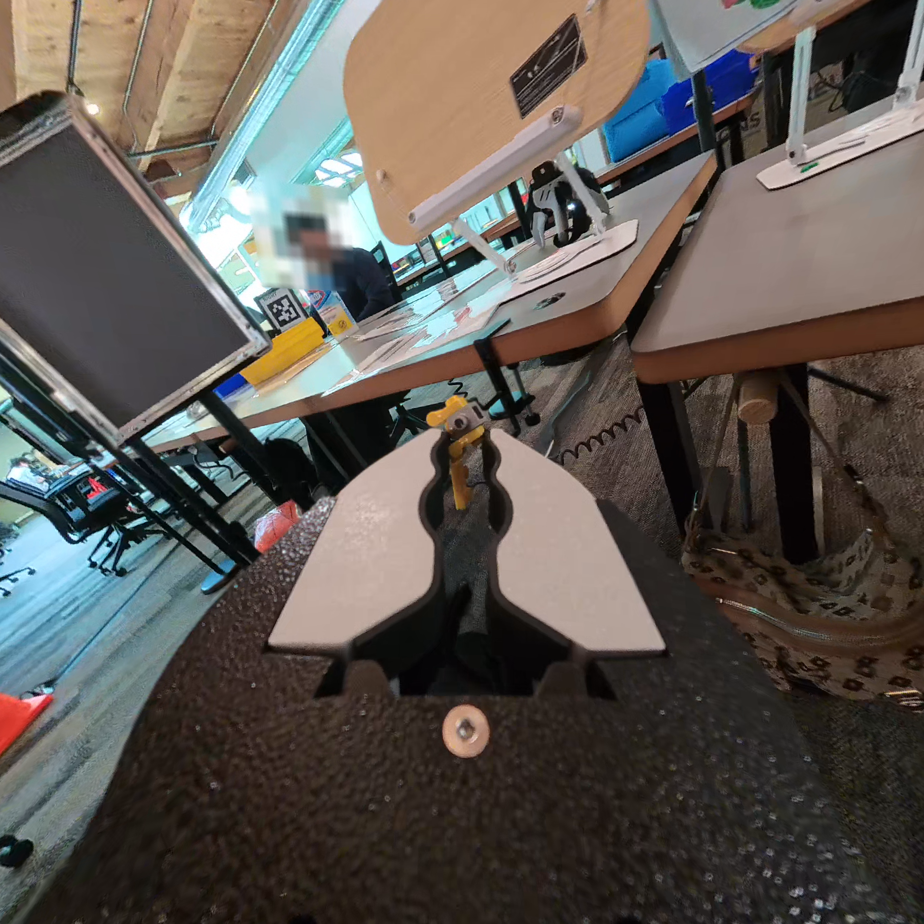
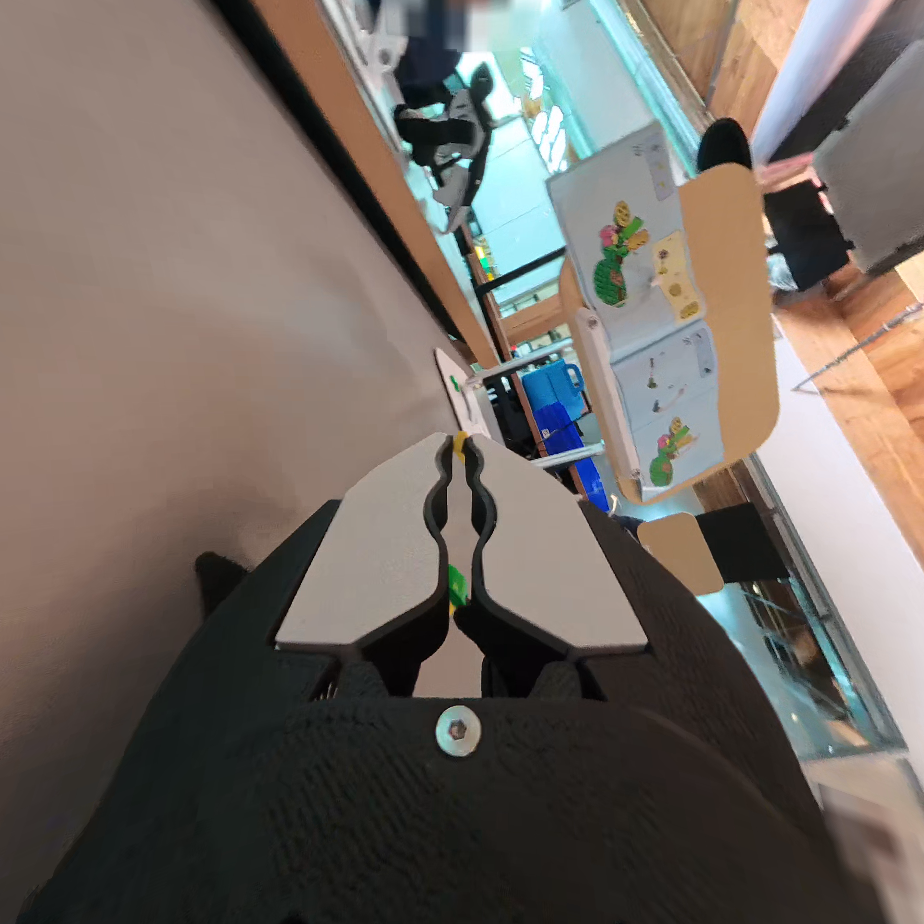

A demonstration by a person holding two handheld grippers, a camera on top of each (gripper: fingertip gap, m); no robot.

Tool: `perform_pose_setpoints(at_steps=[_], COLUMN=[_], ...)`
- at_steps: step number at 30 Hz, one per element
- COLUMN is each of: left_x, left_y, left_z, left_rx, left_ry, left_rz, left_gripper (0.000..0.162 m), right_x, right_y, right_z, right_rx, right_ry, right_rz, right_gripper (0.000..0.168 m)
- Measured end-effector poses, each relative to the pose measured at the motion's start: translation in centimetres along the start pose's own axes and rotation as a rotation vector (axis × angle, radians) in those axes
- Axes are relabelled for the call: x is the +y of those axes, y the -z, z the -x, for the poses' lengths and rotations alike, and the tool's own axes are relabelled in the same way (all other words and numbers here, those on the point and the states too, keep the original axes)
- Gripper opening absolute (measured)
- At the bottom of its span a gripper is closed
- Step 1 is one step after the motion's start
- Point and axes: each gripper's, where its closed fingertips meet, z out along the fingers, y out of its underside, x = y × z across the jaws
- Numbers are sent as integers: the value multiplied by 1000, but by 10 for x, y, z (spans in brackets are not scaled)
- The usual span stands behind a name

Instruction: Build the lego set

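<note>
Grey tables point(image 1: 575, 300) behind | left gripper point(image 1: 462, 440) clamps yellow-grey lego piece point(image 1: 457, 425) | right gripper point(image 2: 459, 445) pinches yellow piece point(image 2: 459, 446)

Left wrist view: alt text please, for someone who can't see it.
The left tongs are shut on a small yellow and grey lego assembly, held in the air above grey carpet. Beyond them stand tables and a wooden book stand.

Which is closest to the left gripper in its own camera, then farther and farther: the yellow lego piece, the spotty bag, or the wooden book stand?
1. yellow lego piece: pinched at the left gripper tips.
2. spotty bag: on the floor, right.
3. wooden book stand: on the table, above.
</note>
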Motion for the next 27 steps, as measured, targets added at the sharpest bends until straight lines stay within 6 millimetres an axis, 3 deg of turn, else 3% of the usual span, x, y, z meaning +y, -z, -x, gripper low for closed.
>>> perform_pose_setpoints(at_steps=[7,11,17,22,25,27], left_x=[9,7,3,4,1,2], left_y=[11,12,11,15,21,25], left_z=[20,17,-4,-14,-12,-8], left_rx=[-12,13,79,116,121,106], left_ry=[66,94,2,-46,-50,-60], left_rz=[1,-3,-16,-12,-26,-28], left_gripper=[13,12,14,13,13,12], right_x=[-2,2,3,10,10,12], right_y=[0,-4,-1,18,10,-3], right_z=[17,26,39,59,41,16], right_rx=[-129,-213,-574,-973,-961,-804], right_ry=[-42,-53,-425,-807,-1059,-1120], right_rz=[-18,19,149,431,481,452], right_gripper=[11,16,20,34,33,33])
